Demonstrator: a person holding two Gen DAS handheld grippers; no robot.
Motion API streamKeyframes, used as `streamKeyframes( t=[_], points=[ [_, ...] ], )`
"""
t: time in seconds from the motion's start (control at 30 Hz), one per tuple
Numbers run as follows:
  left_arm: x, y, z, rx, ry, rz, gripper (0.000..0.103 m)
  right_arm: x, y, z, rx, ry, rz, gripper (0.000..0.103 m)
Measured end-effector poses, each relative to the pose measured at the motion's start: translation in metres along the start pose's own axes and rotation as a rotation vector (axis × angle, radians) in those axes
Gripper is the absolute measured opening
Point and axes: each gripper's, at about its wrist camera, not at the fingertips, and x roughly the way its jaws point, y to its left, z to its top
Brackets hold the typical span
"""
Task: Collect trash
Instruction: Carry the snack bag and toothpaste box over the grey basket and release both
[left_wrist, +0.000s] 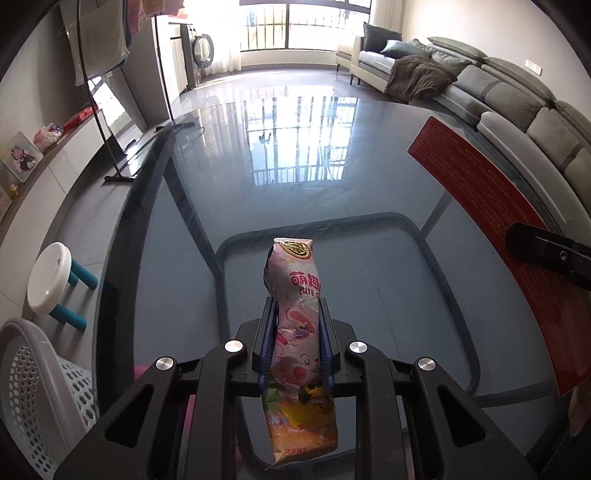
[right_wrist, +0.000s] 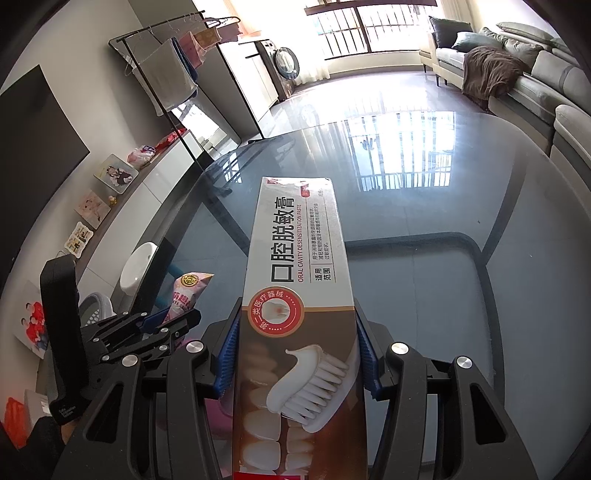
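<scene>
I have my left gripper (left_wrist: 295, 310) clamped on a pink snack wrapper (left_wrist: 297, 332): both blue pads (left_wrist: 266, 343) press its crumpled middle, and the wrapper runs from 6 o'clock up to the centre of the left wrist view, its gold-sealed end pointing toward 12. From my right camera I see that same left gripper (right_wrist: 168, 321) at 9 o'clock, with the wrapper's (right_wrist: 186, 295) top end poking out past its fingertips.

My right gripper (right_wrist: 299, 325) is closed on a toothpaste box (right_wrist: 295, 280), the blue pads (right_wrist: 227, 354) tight against both long sides. The box lies along the fingers from 6 o'clock toward 12, printed face up, with a toothbrush and teeth pictured at the near end. In the left view its red side (left_wrist: 491, 229) sweeps across at 3 o'clock, beside one black finger (left_wrist: 546, 251) of the right gripper.

Both pieces of trash are held above the glass table (left_wrist: 369, 155). A perforated grey basket (left_wrist: 33, 384) sits on the floor at 8 o'clock in the left view, next to a white stool (left_wrist: 50, 277) with teal legs.
</scene>
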Motion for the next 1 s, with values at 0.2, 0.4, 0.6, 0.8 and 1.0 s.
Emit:
streamKeyframes(
  t=[0.2,0.4,0.6,0.8,1.0],
  points=[
    [-0.049,0.002,-0.011,0.013,-0.123,0.111,0.021,-0.009,0.021,-0.002,-0.028,-0.022,0.031,0.052],
    [-0.094,0.024,-0.028,-0.043,-0.19,0.17,0.021,-0.013,0.06,-0.006,-0.069,-0.029,0.09,0.052],
    [-0.135,0.064,-0.046,-0.123,-0.232,0.251,0.021,-0.006,0.123,-0.011,-0.145,-0.017,0.182,0.052],
    [-0.163,0.119,-0.071,-0.2,-0.238,0.365,0.021,0.004,0.19,-0.022,-0.233,0.0,0.28,0.052],
    [-0.175,0.161,-0.097,-0.266,-0.212,0.459,0.022,0.026,0.24,-0.034,-0.293,0.054,0.343,0.052]
  ],
)
